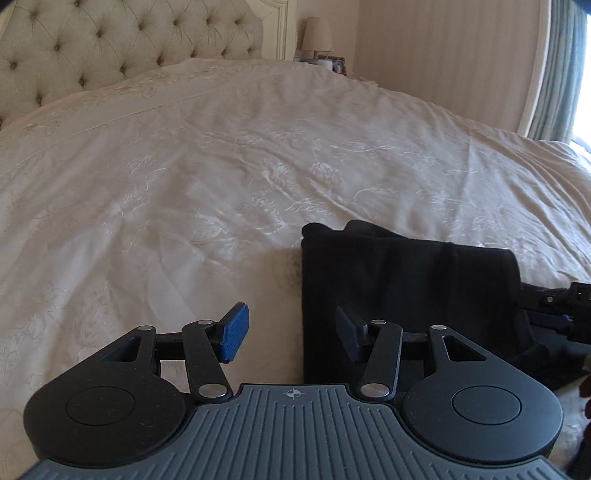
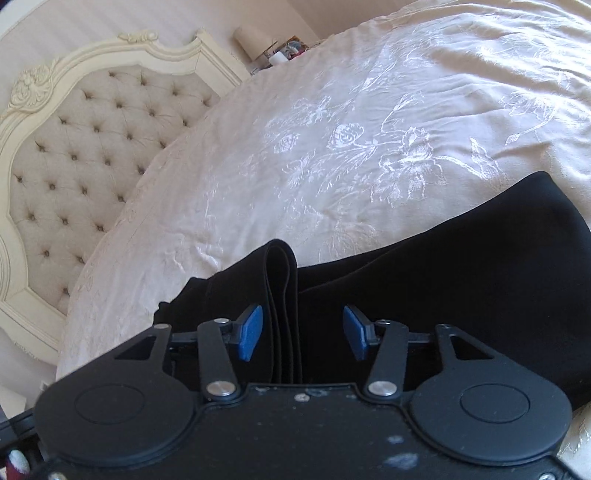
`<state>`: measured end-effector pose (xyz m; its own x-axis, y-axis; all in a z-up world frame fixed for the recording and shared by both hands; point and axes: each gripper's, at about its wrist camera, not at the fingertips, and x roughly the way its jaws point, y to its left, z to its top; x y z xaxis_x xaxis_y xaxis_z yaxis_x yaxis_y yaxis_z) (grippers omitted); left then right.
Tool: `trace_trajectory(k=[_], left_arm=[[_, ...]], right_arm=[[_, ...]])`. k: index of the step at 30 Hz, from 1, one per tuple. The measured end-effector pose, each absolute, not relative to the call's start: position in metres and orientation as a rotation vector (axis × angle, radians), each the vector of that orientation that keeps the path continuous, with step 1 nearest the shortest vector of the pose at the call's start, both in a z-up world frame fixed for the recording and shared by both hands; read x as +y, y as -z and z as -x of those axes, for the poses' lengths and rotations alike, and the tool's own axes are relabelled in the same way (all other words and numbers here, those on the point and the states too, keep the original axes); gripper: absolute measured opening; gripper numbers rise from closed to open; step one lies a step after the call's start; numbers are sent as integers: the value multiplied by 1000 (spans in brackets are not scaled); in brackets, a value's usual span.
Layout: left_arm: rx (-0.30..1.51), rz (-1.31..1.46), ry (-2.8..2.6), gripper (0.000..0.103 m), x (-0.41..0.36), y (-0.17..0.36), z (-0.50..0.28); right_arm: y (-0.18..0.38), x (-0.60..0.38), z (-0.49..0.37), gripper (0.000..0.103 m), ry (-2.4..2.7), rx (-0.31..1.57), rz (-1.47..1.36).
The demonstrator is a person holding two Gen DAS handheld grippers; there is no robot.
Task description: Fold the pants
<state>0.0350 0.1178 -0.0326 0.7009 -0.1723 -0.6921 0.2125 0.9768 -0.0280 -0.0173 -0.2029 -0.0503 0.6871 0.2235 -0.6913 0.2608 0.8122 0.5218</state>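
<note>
A: Where are the pants (image 1: 402, 291)?

B: Black, folded into a stack on the cream bed (image 1: 221, 166), near its front edge. From the right wrist view a looped fold of cloth stands up out of the pile.

A: And the left gripper (image 1: 291, 338)?

B: Its fingers (image 1: 234, 338) are spread with nothing pinched. One blue pad hangs over bare bedcover, the other over the left edge of the pants.

A: The right gripper (image 2: 303, 338)?

B: Also spread. The upright fold rises between its fingers (image 2: 251, 338), closer to the left pad, but I cannot tell whether that pad touches it; the right pad is clear of it.

A: Anything else?

B: A tufted headboard (image 2: 85, 155) and a lamp (image 1: 317, 35) behind the bed.
</note>
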Motion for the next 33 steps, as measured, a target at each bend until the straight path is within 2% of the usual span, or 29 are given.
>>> trace_trajectory(k=[6,17,18,19,20,21,29,33], left_arm=[[823,39,180,51,139,47,-38],[805,82,203,51,146,43,-34],[805,83,202,51,146,44,-34],[805,82,199,51,146,44,-34],[804,82,193,51,147,44,-35],[804,83,190,51,148,44,-34],[808,125,177,51,157,43,-36],[807,113,189,51,153,43,-36]], right_arm=[[54,-179,8,57,-29,876,-507],[57,-173,-6,59,-97,967,-495],[58,-171,-7,54,-112,976,-486],[58,-169,-9,39,-124,980,-485],[56,-168,-10,19,-115,984,-483],[54,-167,-10,14,-129,986,-494],[-47,-144,19,12,-176,788,-257],[-61,-176,28,12,-32,834,-165]])
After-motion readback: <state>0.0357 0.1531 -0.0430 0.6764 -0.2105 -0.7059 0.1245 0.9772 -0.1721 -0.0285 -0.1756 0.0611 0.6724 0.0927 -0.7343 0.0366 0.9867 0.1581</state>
